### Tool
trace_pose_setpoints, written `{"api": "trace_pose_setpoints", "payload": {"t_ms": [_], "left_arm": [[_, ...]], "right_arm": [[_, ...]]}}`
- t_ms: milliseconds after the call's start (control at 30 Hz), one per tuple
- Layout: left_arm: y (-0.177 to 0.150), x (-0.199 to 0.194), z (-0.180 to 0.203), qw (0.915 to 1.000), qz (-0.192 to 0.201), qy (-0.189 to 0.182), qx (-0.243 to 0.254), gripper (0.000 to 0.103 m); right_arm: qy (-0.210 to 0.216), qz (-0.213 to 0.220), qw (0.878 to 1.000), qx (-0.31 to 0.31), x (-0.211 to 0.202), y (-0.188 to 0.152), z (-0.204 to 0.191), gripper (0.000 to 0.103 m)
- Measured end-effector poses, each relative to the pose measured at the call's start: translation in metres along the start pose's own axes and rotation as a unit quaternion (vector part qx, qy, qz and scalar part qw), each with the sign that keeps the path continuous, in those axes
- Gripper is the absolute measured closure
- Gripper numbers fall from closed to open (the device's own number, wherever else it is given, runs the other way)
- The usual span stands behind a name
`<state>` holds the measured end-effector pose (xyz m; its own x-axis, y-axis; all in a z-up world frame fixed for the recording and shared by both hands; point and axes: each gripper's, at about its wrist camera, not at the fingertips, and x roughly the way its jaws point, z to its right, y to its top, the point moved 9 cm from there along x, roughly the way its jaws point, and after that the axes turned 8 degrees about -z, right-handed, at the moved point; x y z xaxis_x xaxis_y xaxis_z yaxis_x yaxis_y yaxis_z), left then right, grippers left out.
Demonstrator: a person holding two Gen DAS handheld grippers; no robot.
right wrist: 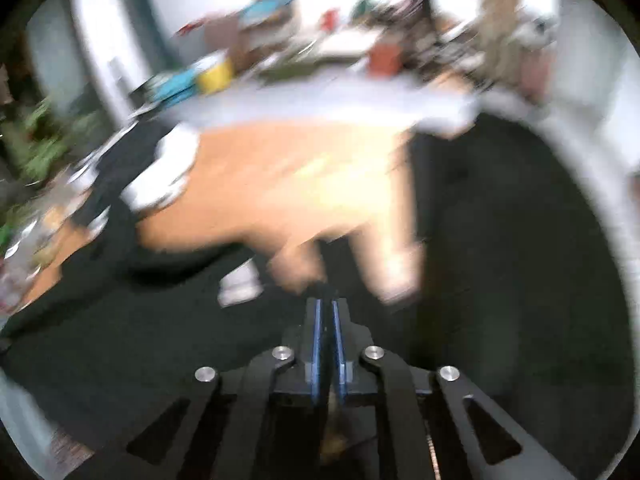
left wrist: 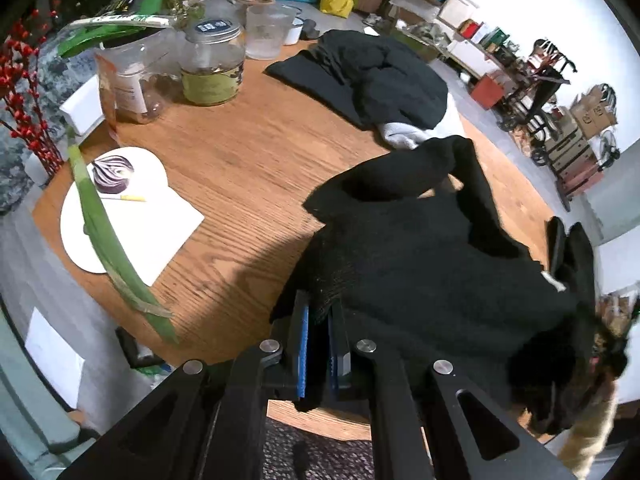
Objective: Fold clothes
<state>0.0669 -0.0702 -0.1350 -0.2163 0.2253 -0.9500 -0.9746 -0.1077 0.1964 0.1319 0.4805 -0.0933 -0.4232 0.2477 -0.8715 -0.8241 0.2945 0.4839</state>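
Left gripper point(left wrist: 319, 314) clamped on the edge of a black knit garment point(left wrist: 432, 264), which lies bunched at the near right of the round wooden table point(left wrist: 240, 152). Right gripper point(right wrist: 327, 300), in a motion-blurred view, nearly closed, pinching the same cloth. Second dark pile point(left wrist: 372, 76) lies farther back, beyond a halved red onion point(left wrist: 113, 173) on a white plate point(left wrist: 76, 236)
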Motion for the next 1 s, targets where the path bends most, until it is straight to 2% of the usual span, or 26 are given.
{"api": "trace_pose_setpoints", "payload": {"t_ms": [33,100,167,200,233,300,333,367,400,433,533,600,633,700,767,800,833,867,900,1000], "left_arm": [[0.000,0.004,0.000,1.0000,-0.002,0.006,0.001,0.096],[0.001,0.011,0.000,0.9998,-0.007,0.018,0.002,0.096],[0.002,0.018,0.001,0.9995,-0.011,0.029,0.004,0.096],[0.002,0.021,0.001,0.9993,-0.013,0.035,0.004,0.096],[0.002,0.025,0.001,0.9990,-0.015,0.041,0.005,0.096],[0.003,0.029,0.000,0.9987,-0.019,0.048,0.005,0.096],[0.002,0.029,-0.001,0.9987,-0.020,0.047,0.004,0.096],[0.002,0.029,-0.002,0.9987,-0.021,0.046,0.003,0.096],[0.002,0.029,-0.003,0.9987,-0.022,0.046,0.002,0.096],[0.001,0.029,-0.005,0.9987,-0.022,0.045,0.001,0.096],[-0.002,0.029,-0.006,0.9989,-0.023,0.040,-0.005,0.096],[-0.003,0.030,-0.006,0.9989,-0.023,0.041,-0.003,0.096],[-0.003,0.031,-0.006,0.9988,-0.024,0.043,0.000,0.096],[-0.003,0.033,-0.007,0.9986,-0.026,0.046,0.004,0.096],[-0.001,0.035,-0.008,0.9986,-0.026,0.046,0.006,0.096],[0.000,0.036,-0.008,0.9986,-0.026,0.047,0.007,0.096],[0.001,0.037,-0.008,0.9986,-0.024,0.046,0.008,0.096],[0.003,0.036,-0.008,0.9986,-0.021,0.047,0.007,0.096],[0.007,0.034,-0.009,0.9988,-0.014,0.046,0.004,0.096],[0.026,0.026,-0.003,0.9994,0.007,0.034,0.003,0.096]], "right_arm": [[-0.044,0.018,0.999,0.008,-0.007,0.007,0.020,0.101],[-0.047,-0.004,0.999,0.008,0.001,0.003,0.034,0.097],[-0.044,-0.024,0.999,0.005,0.007,-0.002,0.045,0.087],[-0.015,-0.030,0.999,-0.010,0.005,-0.007,0.034,0.068],[0.013,-0.023,0.999,-0.033,0.001,-0.009,0.019,0.054],[0.062,-0.008,0.994,-0.085,-0.005,-0.011,-0.023,0.048],[0.083,0.001,0.990,-0.113,-0.008,-0.011,-0.047,0.040],[0.102,0.007,0.985,-0.139,-0.009,-0.011,-0.072,0.036],[0.110,-0.002,0.982,-0.156,-0.002,-0.011,-0.091,0.034],[0.124,-0.023,0.979,-0.157,0.010,-0.011,-0.108,0.035],[0.219,-0.133,0.963,-0.078,0.055,-0.009,-0.148,0.042],[0.279,-0.185,0.942,0.010,0.082,-0.004,-0.160,0.050],[0.299,-0.200,0.932,0.042,0.092,-0.001,-0.165,0.051],[0.294,-0.205,0.932,0.052,0.106,0.004,-0.177,0.049],[0.318,-0.215,0.921,0.069,0.115,0.006,-0.191,0.049],[0.326,-0.215,0.918,0.075,0.118,0.012,-0.195,0.055],[0.330,-0.213,0.916,0.079,0.122,0.017,-0.199,0.074],[0.316,-0.203,0.924,0.071,0.126,0.021,-0.205,0.087],[0.301,-0.192,0.933,0.053,0.125,0.025,-0.207,0.094],[0.279,-0.143,0.949,0.037,0.116,0.055,-0.203,0.095]]}}
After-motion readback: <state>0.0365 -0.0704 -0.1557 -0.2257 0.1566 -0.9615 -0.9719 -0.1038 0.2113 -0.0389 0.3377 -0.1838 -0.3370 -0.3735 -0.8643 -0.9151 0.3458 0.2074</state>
